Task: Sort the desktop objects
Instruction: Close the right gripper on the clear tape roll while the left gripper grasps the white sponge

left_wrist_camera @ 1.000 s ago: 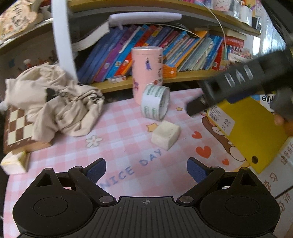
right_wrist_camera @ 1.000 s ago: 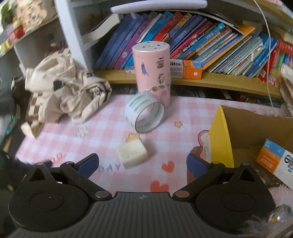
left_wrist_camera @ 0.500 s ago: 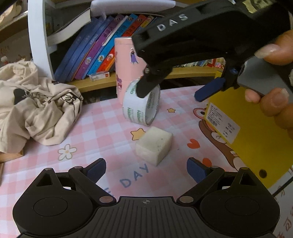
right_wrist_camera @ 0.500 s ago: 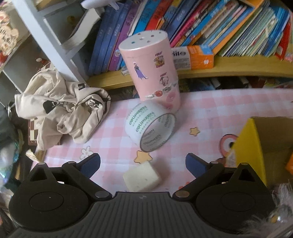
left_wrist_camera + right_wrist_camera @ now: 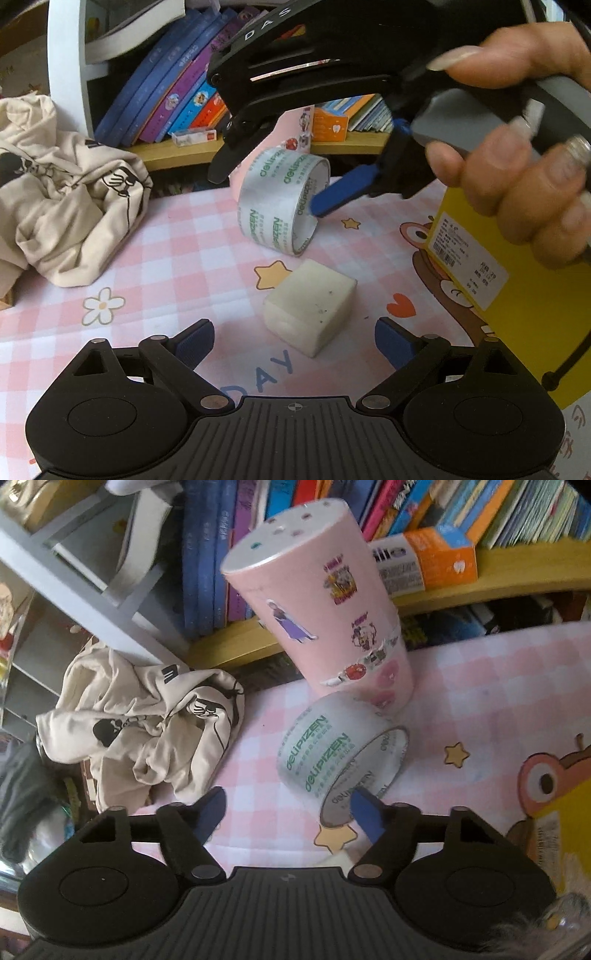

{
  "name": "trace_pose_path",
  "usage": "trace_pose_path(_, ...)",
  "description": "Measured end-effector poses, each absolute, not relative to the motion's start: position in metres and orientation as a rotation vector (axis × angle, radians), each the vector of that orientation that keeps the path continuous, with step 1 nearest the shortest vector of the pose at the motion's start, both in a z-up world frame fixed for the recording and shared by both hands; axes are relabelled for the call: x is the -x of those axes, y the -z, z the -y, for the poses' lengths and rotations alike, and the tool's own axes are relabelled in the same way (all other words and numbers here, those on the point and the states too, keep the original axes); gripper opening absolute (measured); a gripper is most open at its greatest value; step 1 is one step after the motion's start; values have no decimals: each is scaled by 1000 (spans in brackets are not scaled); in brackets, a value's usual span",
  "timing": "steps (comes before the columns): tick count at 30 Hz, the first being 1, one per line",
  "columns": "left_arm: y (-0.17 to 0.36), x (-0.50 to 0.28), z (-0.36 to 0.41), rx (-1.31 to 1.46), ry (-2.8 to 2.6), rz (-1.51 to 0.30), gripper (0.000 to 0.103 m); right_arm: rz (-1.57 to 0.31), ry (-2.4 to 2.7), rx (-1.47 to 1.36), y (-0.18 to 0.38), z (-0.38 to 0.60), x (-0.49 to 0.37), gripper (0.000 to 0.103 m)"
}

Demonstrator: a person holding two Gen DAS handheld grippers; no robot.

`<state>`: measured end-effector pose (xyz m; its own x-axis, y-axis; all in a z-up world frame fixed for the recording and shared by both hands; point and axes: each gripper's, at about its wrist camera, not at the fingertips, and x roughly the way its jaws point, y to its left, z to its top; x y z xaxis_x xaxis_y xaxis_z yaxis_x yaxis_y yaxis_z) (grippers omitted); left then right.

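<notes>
A clear tape roll with green print (image 5: 280, 206) (image 5: 332, 757) stands on edge on the pink checked mat, leaning against a pink sticker-covered canister (image 5: 321, 627). My right gripper (image 5: 290, 814) (image 5: 266, 188) is open around the roll: one blue finger reaches into its hole, the other is outside on the left. A cream foam block (image 5: 310, 304) lies in front of the roll, just beyond my left gripper (image 5: 295, 341), which is open and empty low over the mat.
A yellow cardboard box (image 5: 517, 280) stands at the right. A crumpled cream cloth (image 5: 62, 206) (image 5: 155, 731) lies at the left. A bookshelf with books (image 5: 177, 99) runs along the back, with an orange carton (image 5: 439, 559) on it.
My right gripper has moved forward and down until its fingers straddle the wall of the tape roll. My left gripper has edged closer to the foam block.
</notes>
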<state>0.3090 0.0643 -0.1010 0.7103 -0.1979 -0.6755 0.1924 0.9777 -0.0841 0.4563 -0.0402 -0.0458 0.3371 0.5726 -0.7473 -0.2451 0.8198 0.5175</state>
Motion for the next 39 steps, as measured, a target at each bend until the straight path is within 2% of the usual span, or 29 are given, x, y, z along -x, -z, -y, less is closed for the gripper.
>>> trace_pose_path(5, 107, -311, -63, -3, 208, -754, 80, -1116, -561, -394, 55, 40, -465, 54)
trace_pose_path(8, 108, -312, -62, -15, 201, -747, 75, -1123, -577, -425, 58, 39, -468, 39)
trace_pose_path(10, 108, -313, -62, -18, 197, -744, 70, -1128, -588, -446, 61, 38, -470, 22)
trace_pose_path(12, 107, -313, -63, -19, 198, -746, 66, -1133, -598, -466, 63, 37, -472, 15)
trace_pose_path(13, 107, -313, -63, -16, 202, -747, 61, -1132, -600, -468, 63, 37, -471, 10)
trace_pose_path(14, 106, -313, -63, -12, 210, -749, 57, -1128, -603, -473, 63, 37, -469, 10)
trace_pose_path(16, 105, -312, -63, -5, 232, -755, 41, -1113, -607, -482, 60, 39, -465, 7)
trace_pose_path(21, 103, -308, -59, -31, 247, -767, 29, -1064, -619, -485, 44, 48, -454, 7)
trace_pose_path(28, 94, -287, -65, -56, 216, -784, 23, -1044, -625, -478, 26, 68, -427, 6)
trace_pose_path(39, 77, -218, -101, 5, 123, -823, 22, -1072, -643, -425, 14, 92, -355, 6)
